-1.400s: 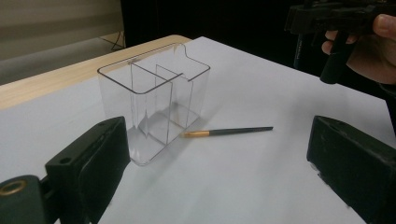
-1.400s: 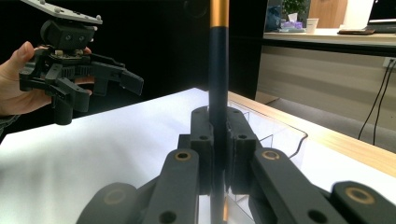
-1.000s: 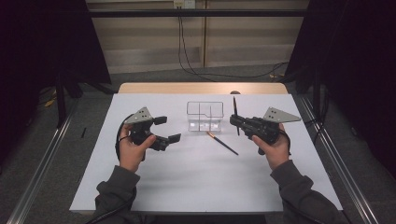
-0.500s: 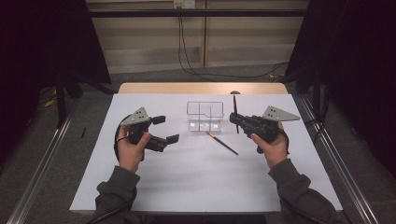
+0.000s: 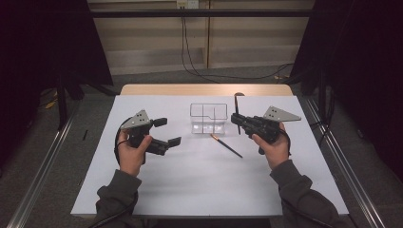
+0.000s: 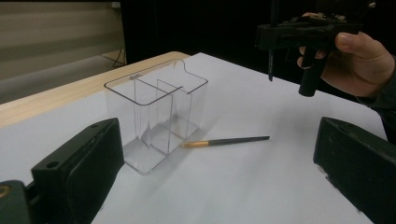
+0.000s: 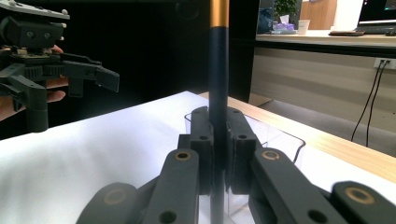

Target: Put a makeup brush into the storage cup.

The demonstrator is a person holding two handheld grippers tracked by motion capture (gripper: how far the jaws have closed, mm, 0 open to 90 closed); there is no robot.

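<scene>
A clear plastic divided holder [image 5: 208,118] [image 6: 159,116] stands at the middle of the white table [image 5: 199,185]. My right gripper [image 5: 235,119] [image 7: 218,154] is shut on a dark makeup brush [image 5: 236,109] [image 7: 218,93] with a gold band, held upright just right of the holder. A second brush [image 5: 227,146] [image 6: 226,141] lies flat on the table in front of the holder. My left gripper [image 5: 167,132] [image 6: 215,177] hovers open to the holder's left, nothing between its jaws.
The table's wooden far edge [image 5: 204,89] lies behind the holder. Metal rails [image 5: 43,175] run along both sides of the table. Cables [image 5: 190,52] hang down the wall behind.
My right gripper has edged slightly toward the holder with the upright brush. The left gripper has barely shifted.
</scene>
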